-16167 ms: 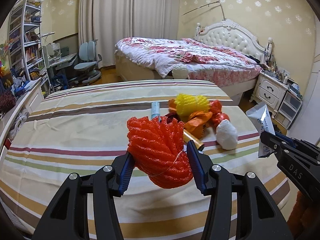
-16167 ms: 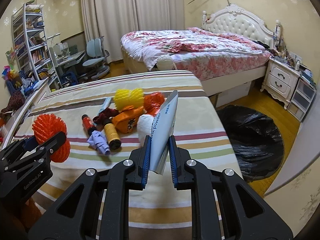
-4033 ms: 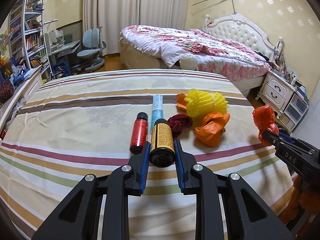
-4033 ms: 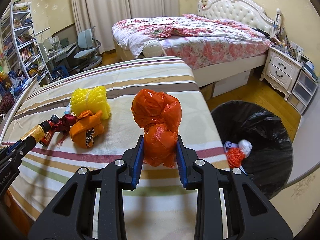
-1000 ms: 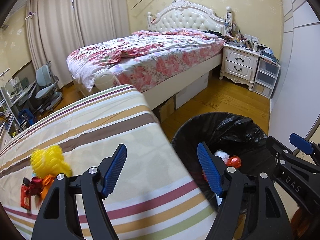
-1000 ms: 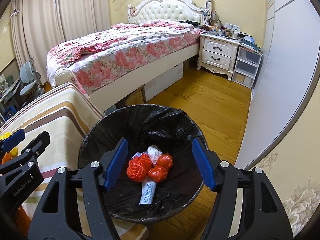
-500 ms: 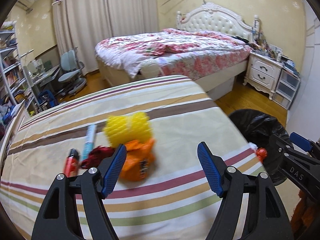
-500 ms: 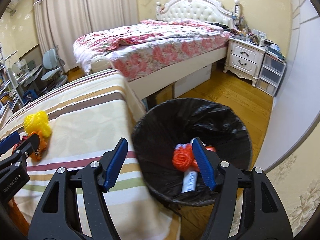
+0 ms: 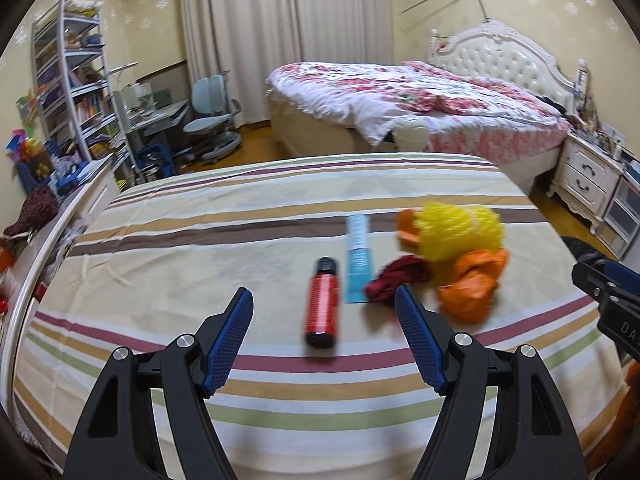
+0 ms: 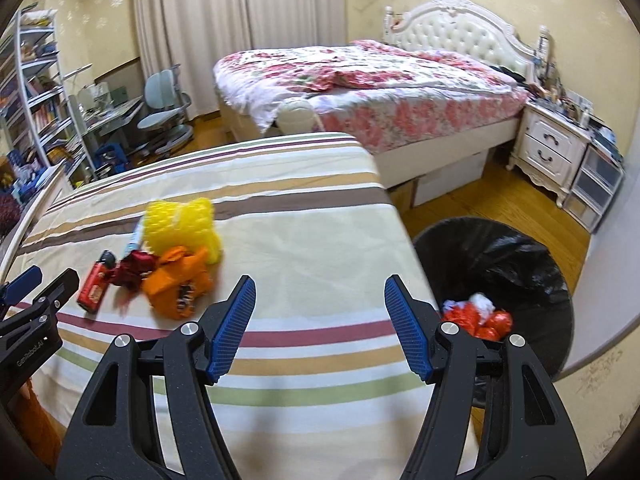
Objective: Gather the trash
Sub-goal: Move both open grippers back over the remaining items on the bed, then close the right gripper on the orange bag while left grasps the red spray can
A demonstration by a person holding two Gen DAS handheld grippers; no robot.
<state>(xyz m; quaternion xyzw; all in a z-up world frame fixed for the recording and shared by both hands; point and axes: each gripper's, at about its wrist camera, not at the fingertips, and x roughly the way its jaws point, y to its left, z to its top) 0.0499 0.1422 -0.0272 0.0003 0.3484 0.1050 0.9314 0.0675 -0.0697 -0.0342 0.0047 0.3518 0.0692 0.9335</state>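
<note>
My left gripper (image 9: pixel 324 336) is open and empty above the striped tablecloth, just short of a red bottle (image 9: pixel 322 302) lying on it. Past the bottle lie a light blue tube (image 9: pixel 357 258), a dark red crumpled scrap (image 9: pixel 394 280), an orange bag (image 9: pixel 472 284) and a yellow foam net (image 9: pixel 460 232). My right gripper (image 10: pixel 320 324) is open and empty over the table's right part, right of the orange bag (image 10: pixel 178 284) and yellow net (image 10: pixel 180 220). The black-lined bin (image 10: pixel 496 256) stands on the floor to its right, holding red and white trash (image 10: pixel 476 318).
The striped table (image 9: pixel 180 240) ends at the right edge beside the bin. A flowered bed (image 10: pixel 360 80) stands behind, with a white nightstand (image 10: pixel 552 152) at the far right. Shelves (image 9: pixel 68 92) and a desk chair (image 9: pixel 208 120) stand at the back left.
Both grippers have swung left from over the bin back over the table. The left one has come close to the red bottle. Both stay open and empty.
</note>
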